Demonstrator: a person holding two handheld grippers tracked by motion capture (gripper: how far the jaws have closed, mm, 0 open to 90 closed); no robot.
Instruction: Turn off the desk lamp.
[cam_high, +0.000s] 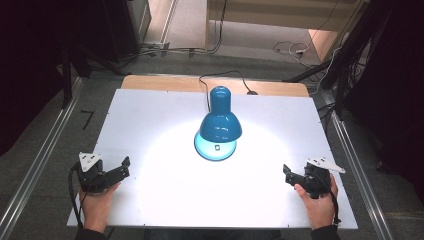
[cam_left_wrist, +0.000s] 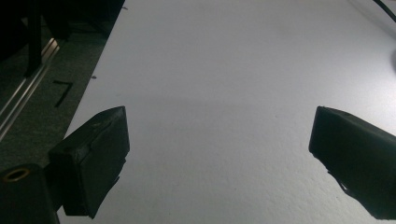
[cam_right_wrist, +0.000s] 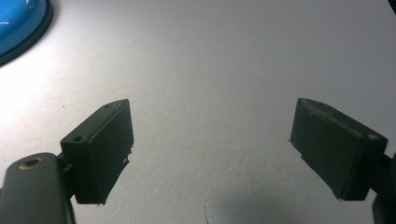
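1. Blue desk lamp (cam_high: 220, 122) stands lit at the middle of the white desk (cam_high: 150, 115), its round base (cam_right_wrist: 18, 25) in a bright pool of light; a small label on the base is too small to read.
2. Left gripper (cam_high: 120, 167) rests near the desk's front left corner, fingers (cam_left_wrist: 93, 158) spread wide, holding nothing.
3. Right gripper (cam_high: 289, 175) sits near the front right edge, fingers (cam_right_wrist: 100, 149) likewise wide apart and empty.
4. Bare desk lies between both grippers and the lamp.
5. Black cord (cam_high: 225, 75) trails off the far edge.

One blue lamp (cam_high: 220, 122); one white table (cam_high: 150, 125); two claws.
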